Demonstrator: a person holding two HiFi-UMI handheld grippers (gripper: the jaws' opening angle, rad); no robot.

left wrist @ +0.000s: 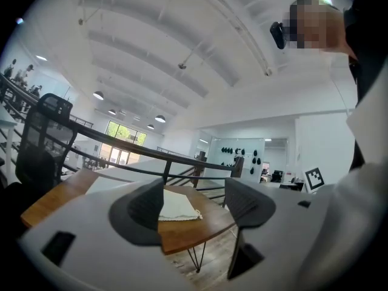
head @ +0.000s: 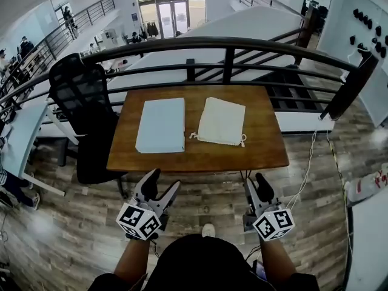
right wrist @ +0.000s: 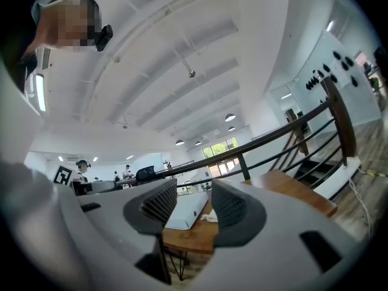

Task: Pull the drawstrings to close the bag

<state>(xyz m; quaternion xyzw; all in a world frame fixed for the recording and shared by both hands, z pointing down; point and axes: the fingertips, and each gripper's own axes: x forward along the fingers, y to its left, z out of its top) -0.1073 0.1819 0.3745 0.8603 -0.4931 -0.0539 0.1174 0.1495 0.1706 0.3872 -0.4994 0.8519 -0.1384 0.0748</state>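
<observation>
Cream cloth drawstring bag [head: 222,121] flat on brown wooden table [head: 200,157], ahead of and between both grippers, corded mouth edge nearest, long axis pointing away. Left gripper [head: 165,182] jaws wide apart, right gripper [head: 256,183] jaws narrower, both empty; right probably nearer.

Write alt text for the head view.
A cream drawstring bag lies flat on a wooden table, with a flat pale blue box to its left. The person's left gripper and right gripper hover short of the table's near edge, both open and empty. A black chair stands left of the table.
</observation>
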